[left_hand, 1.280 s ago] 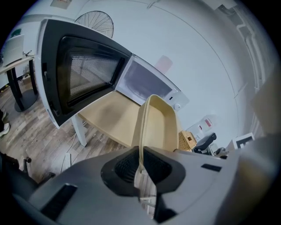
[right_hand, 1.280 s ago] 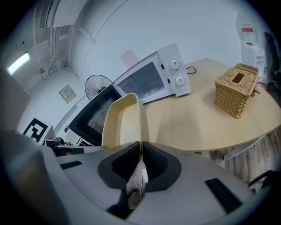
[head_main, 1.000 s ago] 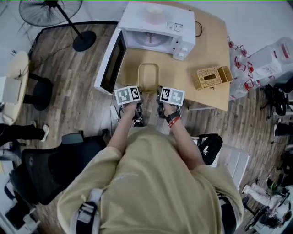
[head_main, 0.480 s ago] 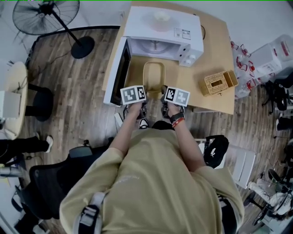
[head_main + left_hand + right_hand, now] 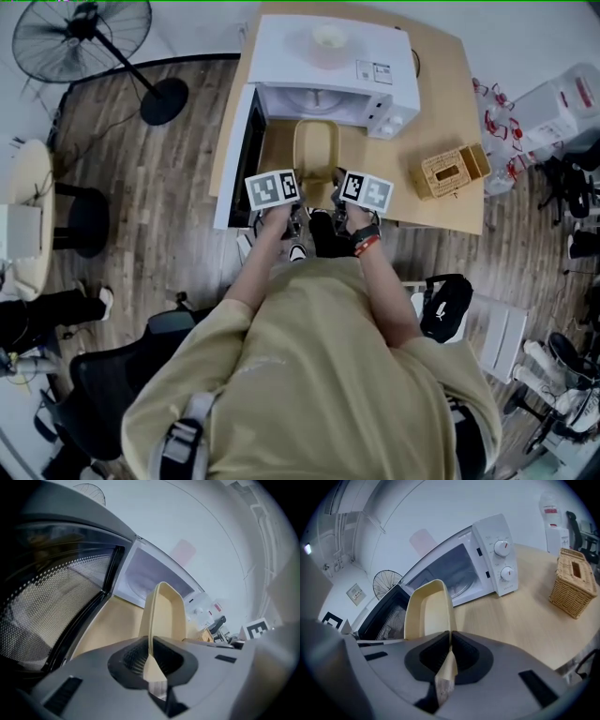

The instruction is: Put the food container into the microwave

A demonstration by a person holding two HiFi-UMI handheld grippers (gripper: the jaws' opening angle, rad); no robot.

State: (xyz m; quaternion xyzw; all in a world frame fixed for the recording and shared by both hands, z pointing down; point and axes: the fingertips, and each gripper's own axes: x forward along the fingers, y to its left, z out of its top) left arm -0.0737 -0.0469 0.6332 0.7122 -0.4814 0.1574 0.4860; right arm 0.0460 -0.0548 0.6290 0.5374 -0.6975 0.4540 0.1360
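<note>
A cream food container (image 5: 316, 149) hangs over the wooden table (image 5: 441, 112), just in front of the white microwave (image 5: 328, 58). The microwave door (image 5: 240, 150) swings open to the left, and the cavity (image 5: 319, 98) shows a glass turntable. My left gripper (image 5: 298, 192) is shut on the container's left rim (image 5: 151, 641). My right gripper (image 5: 334, 194) is shut on its right rim (image 5: 450, 646). In both gripper views the container (image 5: 427, 609) points toward the open cavity (image 5: 450, 573). The container looks empty.
A woven tissue box (image 5: 453, 167) sits on the table to the right, also seen in the right gripper view as a basket (image 5: 574, 585). A pale cup (image 5: 328, 37) stands on the microwave. A floor fan (image 5: 80, 33) is at upper left, a black chair (image 5: 103, 384) lower left.
Both grippers have carried the container forward, closer to the microwave opening. The head view has shifted with the person stepping toward the table.
</note>
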